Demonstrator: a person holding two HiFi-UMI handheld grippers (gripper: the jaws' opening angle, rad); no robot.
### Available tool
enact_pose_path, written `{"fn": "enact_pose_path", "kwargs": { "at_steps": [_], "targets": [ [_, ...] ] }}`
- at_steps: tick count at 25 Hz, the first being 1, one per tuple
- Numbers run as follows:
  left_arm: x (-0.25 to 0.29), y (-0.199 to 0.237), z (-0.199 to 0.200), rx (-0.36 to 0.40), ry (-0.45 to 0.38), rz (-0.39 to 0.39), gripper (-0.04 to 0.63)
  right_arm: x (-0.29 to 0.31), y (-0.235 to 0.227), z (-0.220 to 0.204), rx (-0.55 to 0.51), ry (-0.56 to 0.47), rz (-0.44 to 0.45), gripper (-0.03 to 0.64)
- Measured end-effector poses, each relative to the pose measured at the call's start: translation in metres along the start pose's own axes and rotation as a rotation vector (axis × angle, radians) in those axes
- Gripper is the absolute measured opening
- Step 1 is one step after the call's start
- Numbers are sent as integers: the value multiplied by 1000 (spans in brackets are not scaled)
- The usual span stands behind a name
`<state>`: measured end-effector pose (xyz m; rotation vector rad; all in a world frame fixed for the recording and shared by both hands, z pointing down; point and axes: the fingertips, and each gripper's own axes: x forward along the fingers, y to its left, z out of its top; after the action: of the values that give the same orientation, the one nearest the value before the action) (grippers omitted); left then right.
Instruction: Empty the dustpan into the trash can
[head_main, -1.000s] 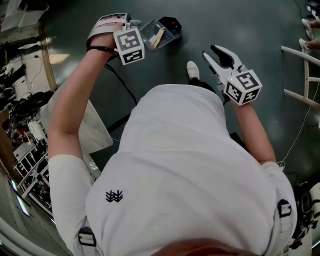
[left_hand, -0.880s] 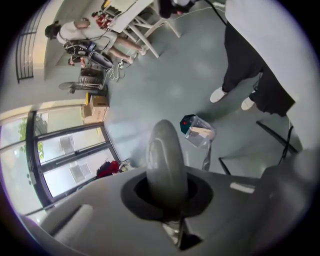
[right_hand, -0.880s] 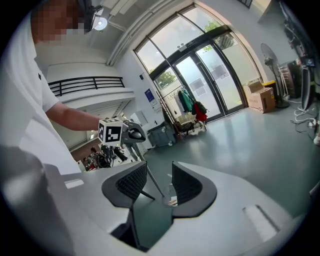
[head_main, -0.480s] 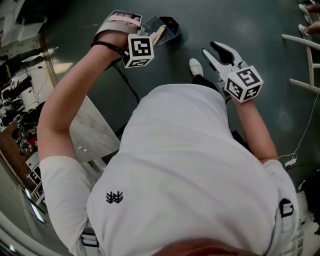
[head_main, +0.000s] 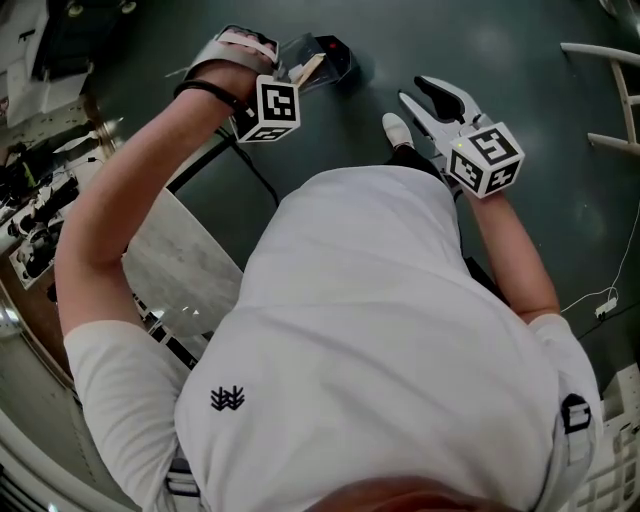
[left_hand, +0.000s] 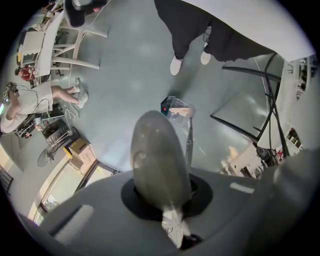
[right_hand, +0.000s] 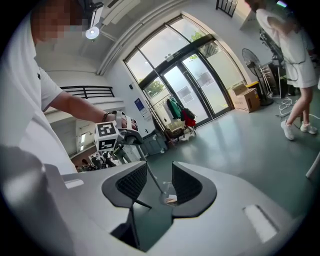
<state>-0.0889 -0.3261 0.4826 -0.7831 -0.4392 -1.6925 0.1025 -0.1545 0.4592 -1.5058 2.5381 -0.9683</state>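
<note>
A clear plastic dustpan (head_main: 308, 66) with a tan scrap in it hangs low over the dark floor, against a small black trash can (head_main: 340, 52) with a red light. A thin metal handle (left_hand: 189, 142) rises from the dustpan (left_hand: 178, 113) to my left gripper (head_main: 283, 80), which is shut on it. In the left gripper view the trash can (left_hand: 165, 105) sits just left of the pan. My right gripper (head_main: 412, 90) hovers to the right, open and empty. Between its jaws the right gripper view (right_hand: 154, 182) shows the dustpan (right_hand: 168, 198) far below.
The person's white shoe (head_main: 395, 128) stands on the floor between the grippers. A pale table top (head_main: 180, 265) and cluttered shelves (head_main: 35, 230) lie at the left. A white chair frame (head_main: 600, 60) is at the right, and another person stands by glass doors (right_hand: 200, 85).
My left gripper has turned and shifted slightly right and down with the handle. The dustpan stays by the black can. The right gripper has barely moved.
</note>
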Motion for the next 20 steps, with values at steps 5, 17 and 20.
{"fn": "enact_pose_path", "kwargs": {
  "at_steps": [5,17,20],
  "targets": [
    [1,9,12,68,9,-24,57,-2,-9,-1,13,-19,-18,153],
    [-4,35,31,173,28,-108,57,-13,-14,-1,35,-53,-43,153],
    [-2,45,32,213,40,-115,57,-16,-18,-2,47,-62,-54,153]
  ]
}}
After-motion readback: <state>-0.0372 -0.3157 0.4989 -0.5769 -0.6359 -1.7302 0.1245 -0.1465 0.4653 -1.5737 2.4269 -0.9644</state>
